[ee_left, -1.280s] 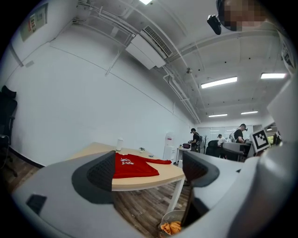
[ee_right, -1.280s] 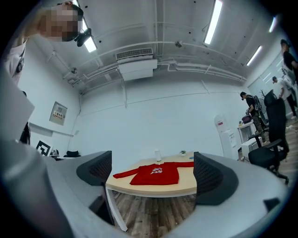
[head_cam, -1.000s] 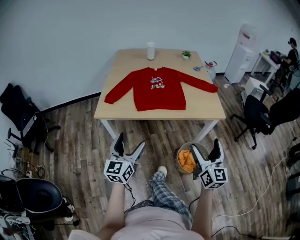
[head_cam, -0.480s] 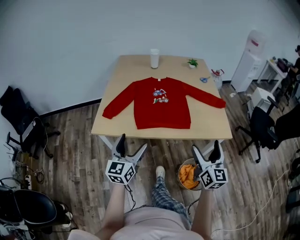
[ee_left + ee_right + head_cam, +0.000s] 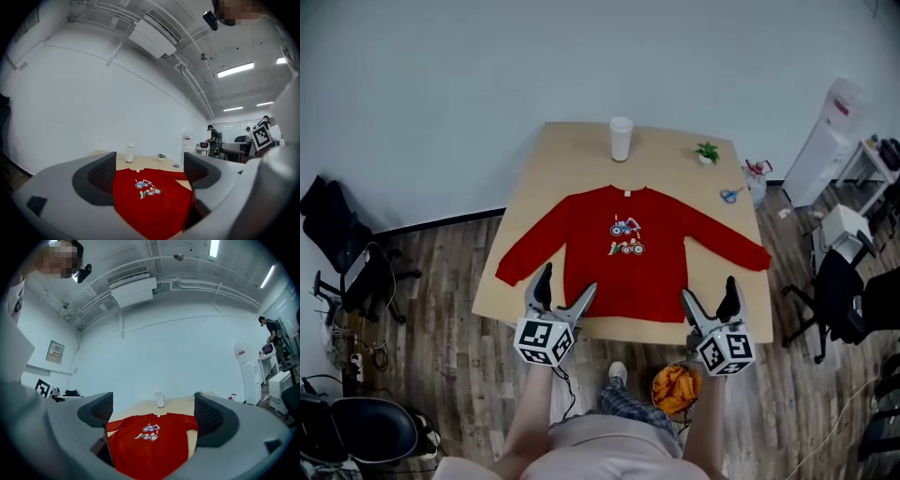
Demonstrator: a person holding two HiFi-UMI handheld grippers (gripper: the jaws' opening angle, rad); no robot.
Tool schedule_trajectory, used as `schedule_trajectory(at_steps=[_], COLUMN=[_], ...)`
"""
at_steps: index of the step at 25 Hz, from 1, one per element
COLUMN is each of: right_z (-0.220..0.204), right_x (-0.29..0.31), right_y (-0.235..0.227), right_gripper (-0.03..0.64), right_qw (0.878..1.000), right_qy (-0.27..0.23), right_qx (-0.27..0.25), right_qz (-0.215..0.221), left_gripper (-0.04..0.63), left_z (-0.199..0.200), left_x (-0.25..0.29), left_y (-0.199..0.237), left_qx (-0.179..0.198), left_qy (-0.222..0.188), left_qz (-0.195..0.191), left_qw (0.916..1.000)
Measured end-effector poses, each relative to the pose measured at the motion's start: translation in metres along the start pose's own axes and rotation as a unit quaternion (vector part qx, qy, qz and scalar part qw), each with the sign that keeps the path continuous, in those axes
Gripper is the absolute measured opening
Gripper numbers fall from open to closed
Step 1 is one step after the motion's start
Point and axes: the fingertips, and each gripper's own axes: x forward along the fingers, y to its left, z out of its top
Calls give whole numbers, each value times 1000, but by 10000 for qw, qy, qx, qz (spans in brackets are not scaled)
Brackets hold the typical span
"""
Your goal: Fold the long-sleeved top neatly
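Garment position: the red long-sleeved top (image 5: 628, 262) lies flat, front up and sleeves spread, on the wooden table (image 5: 546, 178). Its hem runs close to the table's near edge. The right cuff reaches the right edge, and the left cuff stops short of the left edge. Bare tabletop remains behind the collar and along the left side.

Tools: the left gripper (image 5: 565, 281) and right gripper (image 5: 709, 291) are held at the near edge, one at each end of the hem. Both have their jaws spread wide with nothing between them; each gripper view shows the top lying beyond the gap, untouched.

Surroundings: a white cup (image 5: 622, 139) stands at the far edge behind the collar. A small potted plant (image 5: 707, 152) and blue scissors (image 5: 729, 195) sit toward the far right corner, clear of the sleeve. A black chair (image 5: 337, 244) stands well to the left, and an office chair (image 5: 839, 300) to the right.

Containers: a round basket (image 5: 655, 382) on the floor beside the person's legs holds orange material (image 5: 678, 389), which cannot be identified.
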Motion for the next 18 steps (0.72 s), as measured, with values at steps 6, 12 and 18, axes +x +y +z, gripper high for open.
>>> schedule_trajectory(at_steps=[6, 12, 18], right_z=[-1, 6, 3], right_x=[71, 102, 123], right_y=[-22, -33, -35], right_gripper=[525, 523, 518], right_qw=[9997, 9995, 9994], right_qy=[177, 233, 281], right_qx=[38, 22, 67], right_qz=[190, 193, 180], left_gripper=[433, 433, 433], left_z=[2, 9, 7], left_x=[50, 76, 89], left_y=[33, 49, 64], left_qx=[-97, -83, -39], left_qy=[30, 81, 167], left_qz=[300, 384, 398], left_qw=[9995, 9992, 9991])
